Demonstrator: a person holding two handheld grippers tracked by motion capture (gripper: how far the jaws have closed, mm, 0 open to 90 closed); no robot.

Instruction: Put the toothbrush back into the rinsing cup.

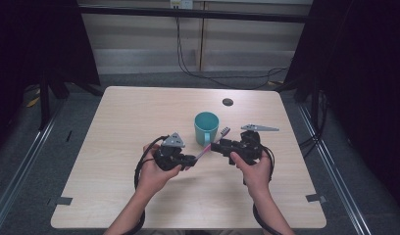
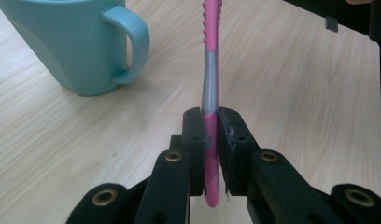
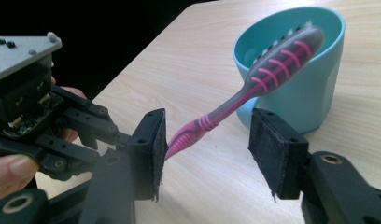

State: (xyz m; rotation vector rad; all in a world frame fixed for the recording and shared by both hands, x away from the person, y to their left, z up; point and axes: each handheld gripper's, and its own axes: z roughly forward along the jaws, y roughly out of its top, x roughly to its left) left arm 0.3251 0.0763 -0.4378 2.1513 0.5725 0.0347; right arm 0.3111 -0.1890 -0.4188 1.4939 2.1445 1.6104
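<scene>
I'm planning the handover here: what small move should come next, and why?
Probably close the right gripper on the toothbrush. Its jaws stand open on either side of the pink handle, while the left gripper is shut on the handle's end. The brush head hangs by the rim of the teal mug, so a second grip looks ready.

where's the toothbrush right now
In the high view the toothbrush sits mid-table, clamped in the left tongs, its head beside the teal mug, between the open right tongs.

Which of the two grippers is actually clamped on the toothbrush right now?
The left gripper: its jaws pinch the pink toothbrush handle. The right gripper has its jaws spread apart around the brush, beside the teal cup.
</scene>
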